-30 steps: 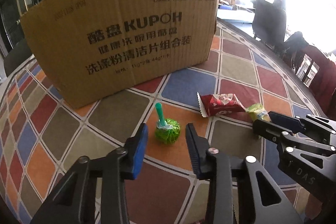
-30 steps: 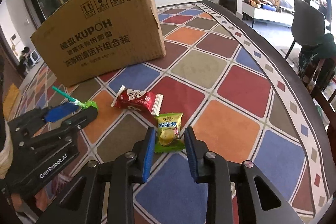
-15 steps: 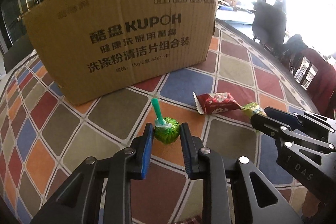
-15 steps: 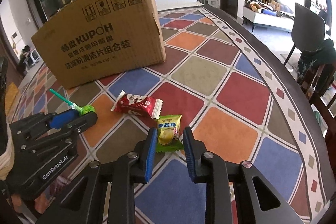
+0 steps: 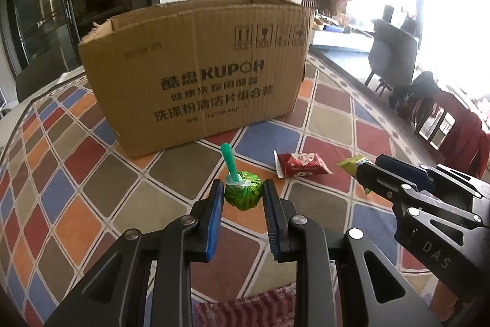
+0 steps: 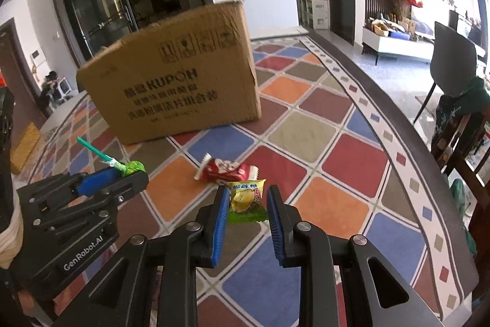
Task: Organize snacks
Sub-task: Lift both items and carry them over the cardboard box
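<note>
The big box [image 5: 196, 75] stands at the back of the table [image 5: 76, 204] like a wall — its top is open, so the way in is over the rim. Between the box and the grippers lies bare tablecloth, with only a red snack [image 6: 228, 170] lying flat there. The left gripper [image 5: 242, 198] and the right gripper [image 6: 248, 201] sit side by side, near each other. To the right, the table is wide and free — chairs [image 6: 453, 63] stand past its edge.
</note>
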Demonstrator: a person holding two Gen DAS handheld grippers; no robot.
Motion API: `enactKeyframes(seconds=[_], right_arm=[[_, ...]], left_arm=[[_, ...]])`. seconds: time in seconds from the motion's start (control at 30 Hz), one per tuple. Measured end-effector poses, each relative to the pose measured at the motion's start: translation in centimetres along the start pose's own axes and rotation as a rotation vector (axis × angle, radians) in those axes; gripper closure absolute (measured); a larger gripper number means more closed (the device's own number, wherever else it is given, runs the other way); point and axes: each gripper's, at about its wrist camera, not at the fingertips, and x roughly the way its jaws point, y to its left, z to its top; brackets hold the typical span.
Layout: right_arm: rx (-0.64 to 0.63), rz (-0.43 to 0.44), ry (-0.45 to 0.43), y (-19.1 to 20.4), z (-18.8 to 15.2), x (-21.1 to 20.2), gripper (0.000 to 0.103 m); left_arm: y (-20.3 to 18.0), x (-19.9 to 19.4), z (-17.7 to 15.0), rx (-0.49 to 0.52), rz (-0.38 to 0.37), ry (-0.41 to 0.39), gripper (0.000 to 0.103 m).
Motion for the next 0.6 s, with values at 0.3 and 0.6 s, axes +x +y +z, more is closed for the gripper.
enactKeyframes(seconds=[0.3, 0.6], right_arm=[[-0.047, 0.026, -0.073, 1.6, 1.6, -2.1, 0.076], [-0.093, 0.046, -0.168, 2.8, 4.0, -3.9, 0.076]], left_arm=[[0.6, -2.9, 1.2, -0.032, 0.034, -0.059, 0.077], [1.4, -5.1, 3.0, -0.048, 0.052, -0.13, 0.077]])
